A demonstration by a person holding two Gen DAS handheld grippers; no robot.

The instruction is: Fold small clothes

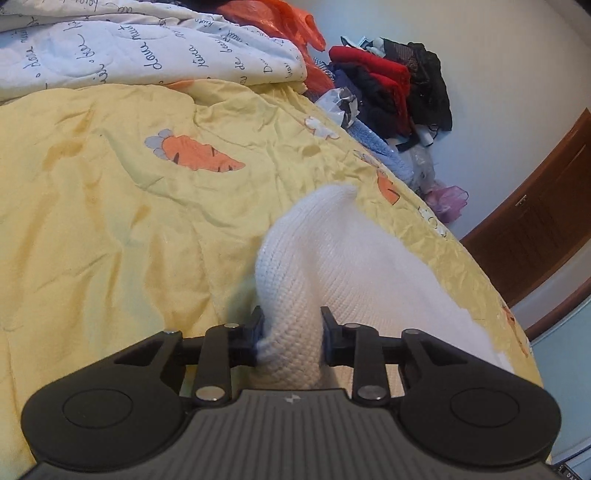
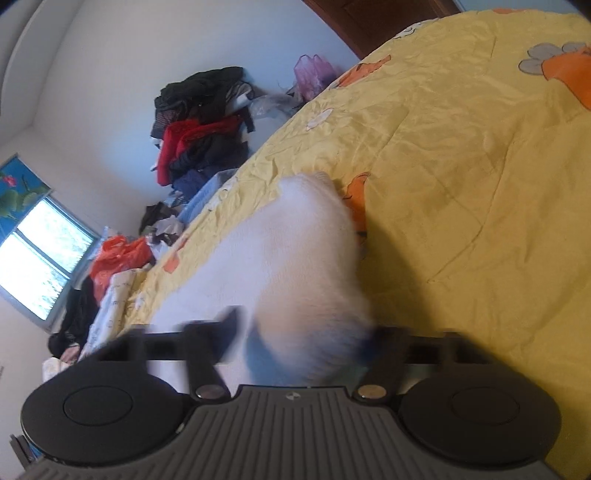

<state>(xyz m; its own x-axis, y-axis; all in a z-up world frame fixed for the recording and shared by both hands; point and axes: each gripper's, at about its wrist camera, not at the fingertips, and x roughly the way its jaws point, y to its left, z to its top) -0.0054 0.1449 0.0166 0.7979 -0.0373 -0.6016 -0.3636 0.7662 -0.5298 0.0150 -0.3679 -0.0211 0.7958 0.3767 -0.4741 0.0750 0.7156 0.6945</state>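
Observation:
A white knit garment [image 1: 332, 251] lies bunched on a yellow bed cover with carrot prints [image 1: 110, 221]. My left gripper [image 1: 291, 328] is shut on a thick fold of it, and the knit bulges up from between the two black fingers. In the right wrist view the same white garment [image 2: 295, 251] rises from the yellow cover [image 2: 461, 184]. My right gripper [image 2: 308, 332] is blurred, but the cloth fills the gap between its fingers and looks pinched there. Neither gripper shows in the other's view.
A white quilt with script writing [image 1: 129, 48] is heaped at the far side of the bed. An orange plastic bag [image 1: 280, 22] and a pile of dark and red clothes [image 1: 388, 85] lie beyond the bed's edge. A brown door [image 1: 546, 206] and a window [image 2: 40, 258] bound the room.

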